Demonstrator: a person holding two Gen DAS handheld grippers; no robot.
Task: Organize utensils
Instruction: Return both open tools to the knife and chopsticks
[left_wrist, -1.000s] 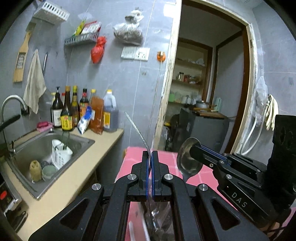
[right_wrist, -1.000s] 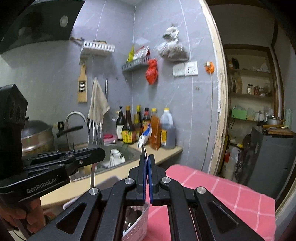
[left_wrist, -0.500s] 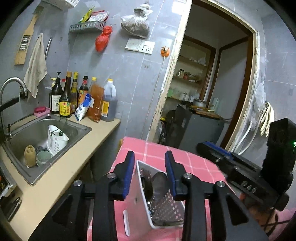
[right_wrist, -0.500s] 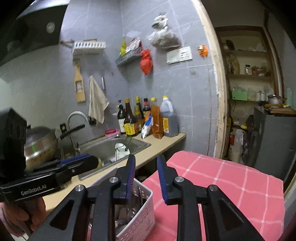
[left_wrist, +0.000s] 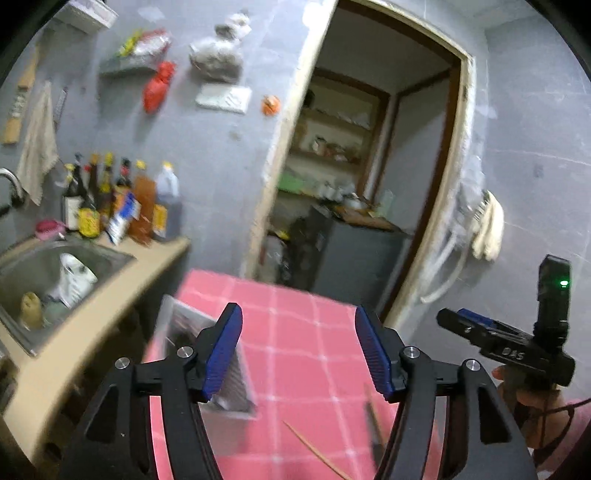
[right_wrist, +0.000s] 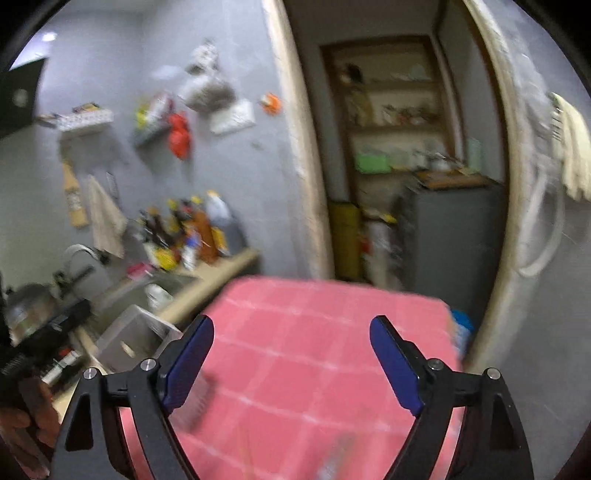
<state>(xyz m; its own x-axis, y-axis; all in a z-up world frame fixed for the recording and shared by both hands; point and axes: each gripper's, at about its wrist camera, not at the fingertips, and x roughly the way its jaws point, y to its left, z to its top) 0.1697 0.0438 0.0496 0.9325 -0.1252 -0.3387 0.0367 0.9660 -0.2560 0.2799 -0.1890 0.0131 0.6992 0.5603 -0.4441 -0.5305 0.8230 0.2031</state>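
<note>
Now both hand-held grippers (left_wrist: 298, 354) (right_wrist: 291, 363) have opened, utensils released.

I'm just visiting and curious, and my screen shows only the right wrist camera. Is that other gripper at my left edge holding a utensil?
Observer: No. In the left wrist view the left gripper has just been opening its jaws, and nothing sits between them.
Visitor: Anything left to tidy up?
Observer: Yes. A thin wooden stick lies near the front of the pink cloth. A darker utensil lies beside it, too blurred to name.
</note>
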